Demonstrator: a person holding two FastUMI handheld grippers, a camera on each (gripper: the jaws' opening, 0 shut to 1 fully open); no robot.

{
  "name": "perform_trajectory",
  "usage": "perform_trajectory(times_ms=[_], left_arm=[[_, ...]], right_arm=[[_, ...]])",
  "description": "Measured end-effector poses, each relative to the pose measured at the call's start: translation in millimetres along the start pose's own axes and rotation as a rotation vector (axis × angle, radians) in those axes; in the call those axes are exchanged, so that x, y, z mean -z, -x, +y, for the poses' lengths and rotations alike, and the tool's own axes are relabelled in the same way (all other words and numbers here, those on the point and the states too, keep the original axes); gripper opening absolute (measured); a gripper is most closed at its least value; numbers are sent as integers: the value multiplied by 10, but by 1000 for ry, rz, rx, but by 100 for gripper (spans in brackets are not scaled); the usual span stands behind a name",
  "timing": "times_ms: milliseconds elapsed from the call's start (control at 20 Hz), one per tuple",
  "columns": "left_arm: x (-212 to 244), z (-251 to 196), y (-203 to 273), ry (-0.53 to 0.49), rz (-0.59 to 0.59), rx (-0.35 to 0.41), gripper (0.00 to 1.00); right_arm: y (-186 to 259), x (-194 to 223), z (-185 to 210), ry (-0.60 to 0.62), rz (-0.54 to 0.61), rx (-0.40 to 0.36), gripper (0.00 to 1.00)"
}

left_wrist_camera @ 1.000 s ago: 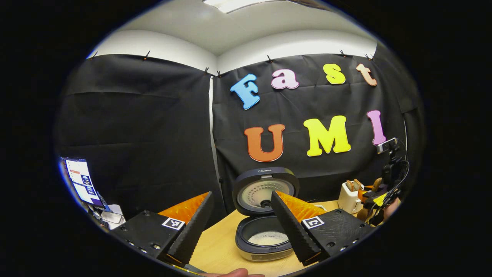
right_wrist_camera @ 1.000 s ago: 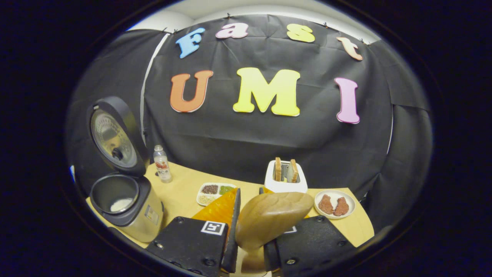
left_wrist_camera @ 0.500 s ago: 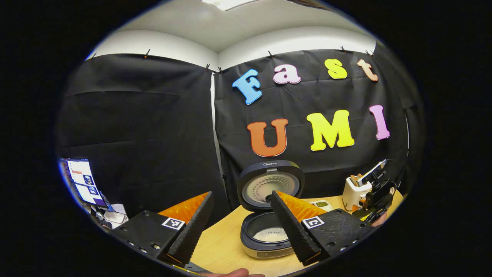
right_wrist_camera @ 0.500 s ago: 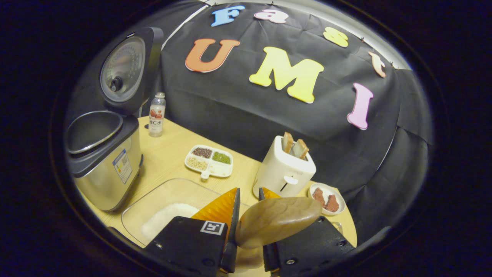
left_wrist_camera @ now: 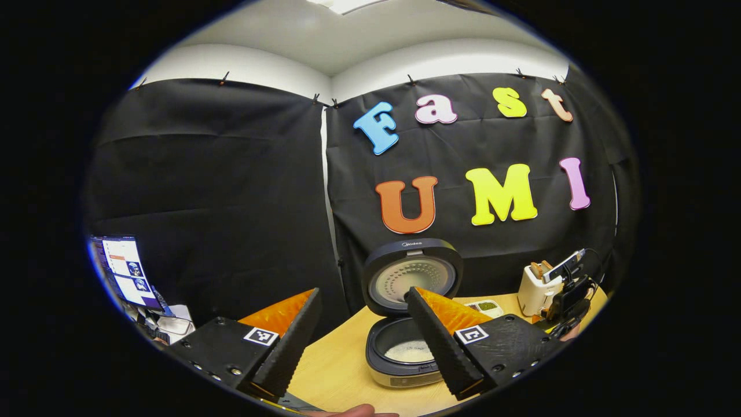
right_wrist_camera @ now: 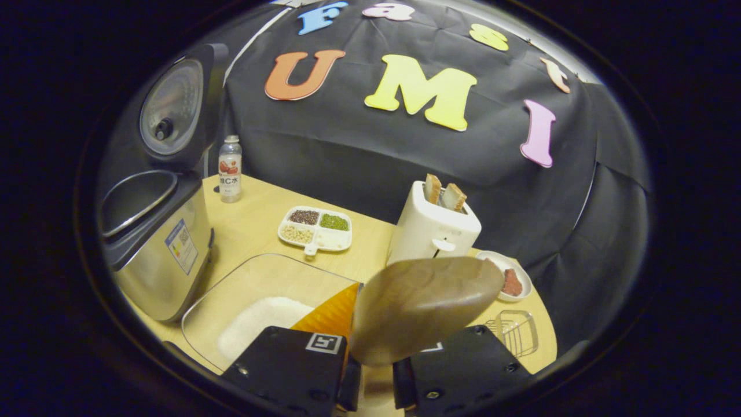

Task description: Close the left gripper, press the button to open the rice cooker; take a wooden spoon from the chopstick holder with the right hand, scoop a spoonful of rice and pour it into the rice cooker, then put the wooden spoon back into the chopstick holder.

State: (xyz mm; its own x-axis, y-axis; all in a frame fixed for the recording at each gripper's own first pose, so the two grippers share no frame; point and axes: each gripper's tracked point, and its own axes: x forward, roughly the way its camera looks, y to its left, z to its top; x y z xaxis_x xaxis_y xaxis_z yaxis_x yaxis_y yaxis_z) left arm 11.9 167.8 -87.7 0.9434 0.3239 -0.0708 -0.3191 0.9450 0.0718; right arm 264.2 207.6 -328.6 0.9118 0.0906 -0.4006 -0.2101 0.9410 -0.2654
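Cooker (left_wrist_camera: pixel 408 324), lower centre of the left gripper view: lid up, white rice lying in the pot; also at the left edge of the right gripper view. Button step judged done.

Left tool (left_wrist_camera: pixel 362 341), bottom of the left gripper view: fingers spread wide apart, nothing between them, held off the tabletop (left_wrist_camera: pixel 336 370).

Right tool (right_wrist_camera: pixel 376 385), bottom centre of the right gripper view: closed on the handle of the spoon (right_wrist_camera: pixel 425 307), jaws nearly together. Bowl of the spoon stands up in front of the lens; whether it carries rice I cannot tell, since only its back shows.

Tray (right_wrist_camera: pixel 260 289), clear, lower left of the right gripper view, just ahead of the right tool, with a white heap of rice (right_wrist_camera: pixel 257 321) in it.

Holder (right_wrist_camera: pixel 515 330), wire, lower right of the right gripper view, near the tabletop's edge; judged to be the chopstick holder.

Others: toaster (right_wrist_camera: pixel 431 231), bottle (right_wrist_camera: pixel 230 169), divided dish (right_wrist_camera: pixel 315 229), plate (right_wrist_camera: pixel 509 281).

Step in hand, judged: spoon held, either about to scoop or heading back. Since rice already lies in the pot, the return is likelier; that calls for swinging right and lowering the spoon into the holder.
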Motion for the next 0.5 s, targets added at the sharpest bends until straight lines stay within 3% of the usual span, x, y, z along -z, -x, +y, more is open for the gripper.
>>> perform_trajectory(times_ms=[500], left_arm=[[-17,125,58,-8,-3,-18,95]], right_arm=[[48,30,364,-284,54,-156,24]])
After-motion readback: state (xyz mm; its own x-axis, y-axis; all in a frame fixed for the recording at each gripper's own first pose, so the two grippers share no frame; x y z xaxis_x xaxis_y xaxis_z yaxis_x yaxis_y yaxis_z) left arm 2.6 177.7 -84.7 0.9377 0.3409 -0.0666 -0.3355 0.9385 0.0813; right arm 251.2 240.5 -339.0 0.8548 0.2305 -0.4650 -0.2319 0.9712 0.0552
